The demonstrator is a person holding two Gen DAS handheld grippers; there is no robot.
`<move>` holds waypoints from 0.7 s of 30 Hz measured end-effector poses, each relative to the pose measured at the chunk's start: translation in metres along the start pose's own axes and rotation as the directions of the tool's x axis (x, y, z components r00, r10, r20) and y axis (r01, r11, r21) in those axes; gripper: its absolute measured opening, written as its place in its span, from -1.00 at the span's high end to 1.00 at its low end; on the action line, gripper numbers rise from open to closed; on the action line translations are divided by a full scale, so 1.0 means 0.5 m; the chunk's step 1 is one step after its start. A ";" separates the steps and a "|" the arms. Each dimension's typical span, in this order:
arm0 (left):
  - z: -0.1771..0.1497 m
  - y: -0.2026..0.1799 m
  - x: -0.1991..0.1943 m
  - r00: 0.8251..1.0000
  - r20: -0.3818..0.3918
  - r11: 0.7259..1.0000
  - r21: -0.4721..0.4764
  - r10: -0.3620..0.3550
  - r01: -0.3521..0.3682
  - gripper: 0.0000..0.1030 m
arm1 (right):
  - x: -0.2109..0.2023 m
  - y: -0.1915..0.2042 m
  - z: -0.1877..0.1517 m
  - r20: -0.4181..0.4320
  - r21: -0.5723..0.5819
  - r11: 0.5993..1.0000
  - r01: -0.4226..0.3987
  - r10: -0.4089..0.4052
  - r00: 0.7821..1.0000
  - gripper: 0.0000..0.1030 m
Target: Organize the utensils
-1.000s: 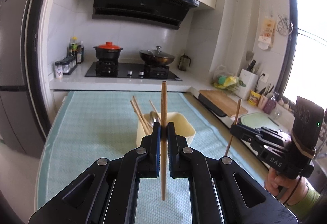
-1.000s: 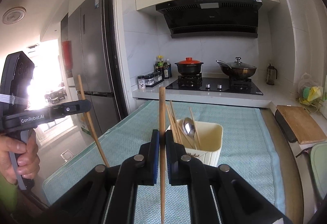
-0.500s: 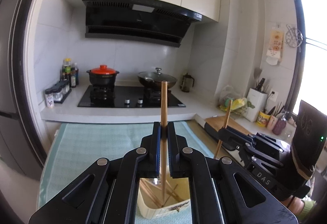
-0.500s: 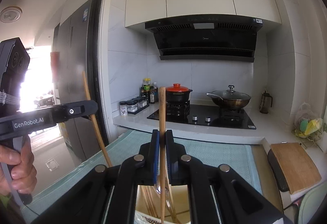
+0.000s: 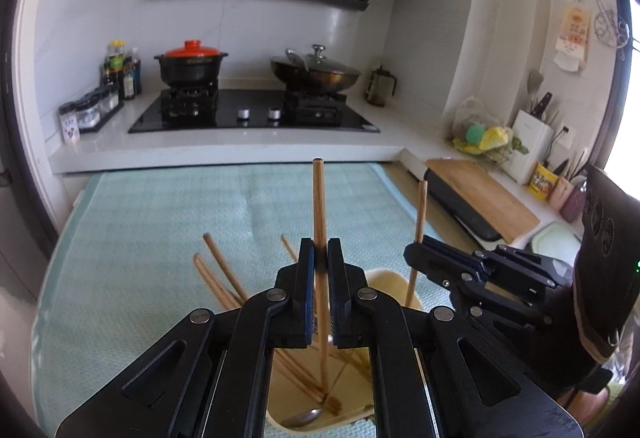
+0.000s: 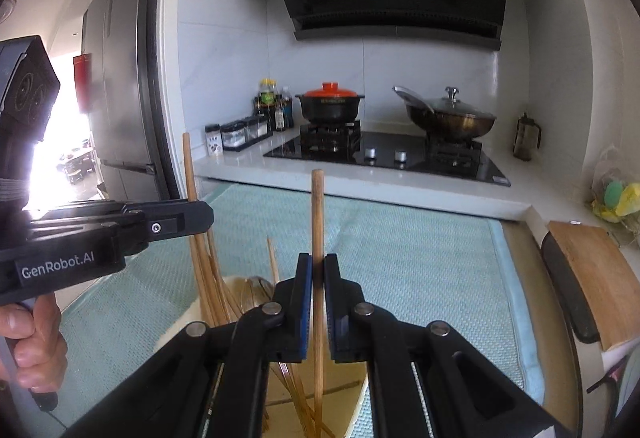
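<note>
The left tool (image 5: 319,270) is clamped on an upright wooden chopstick (image 5: 320,206) at the centre of the left wrist frame, its lower end reaching down into the cream utensil holder (image 5: 394,280) at the bottom centre, where more chopsticks (image 5: 218,274) and a metal spoon (image 5: 304,416) lie. The right tool (image 6: 318,278) is clamped on a second upright chopstick (image 6: 318,210) at the centre of the right wrist frame, above the same holder. The holder stands on the surface's light-green mat (image 5: 160,222).
</note>
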State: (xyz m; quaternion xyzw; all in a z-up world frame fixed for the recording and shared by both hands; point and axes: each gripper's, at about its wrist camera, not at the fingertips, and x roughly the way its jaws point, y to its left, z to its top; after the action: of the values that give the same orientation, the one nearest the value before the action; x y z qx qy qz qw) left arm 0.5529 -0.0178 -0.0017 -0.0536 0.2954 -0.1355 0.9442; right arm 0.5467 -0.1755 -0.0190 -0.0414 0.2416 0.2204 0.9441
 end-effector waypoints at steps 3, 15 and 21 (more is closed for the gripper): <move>0.000 0.001 0.015 0.999 -0.010 1.000 0.005 0.031 -0.031 0.88 | 0.040 -0.014 -0.010 -0.076 0.024 1.000 -0.009 0.011 0.997 0.86; -0.004 -0.028 -0.213 0.968 0.185 0.979 0.073 0.172 -0.188 -0.99 | -0.145 -0.018 0.060 0.082 0.080 0.996 0.033 -0.039 0.996 -0.36; -0.108 -0.100 -0.344 0.896 0.273 0.902 0.160 0.349 -0.400 -0.99 | -0.345 0.060 0.014 0.216 0.060 0.996 0.070 -0.082 0.973 -0.67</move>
State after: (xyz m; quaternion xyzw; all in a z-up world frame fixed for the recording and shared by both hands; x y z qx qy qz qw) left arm 0.3749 -0.0175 0.0565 0.0896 0.1688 0.0267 0.9812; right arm 0.4012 -0.2157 0.0699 -0.0018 0.1403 0.1809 0.9734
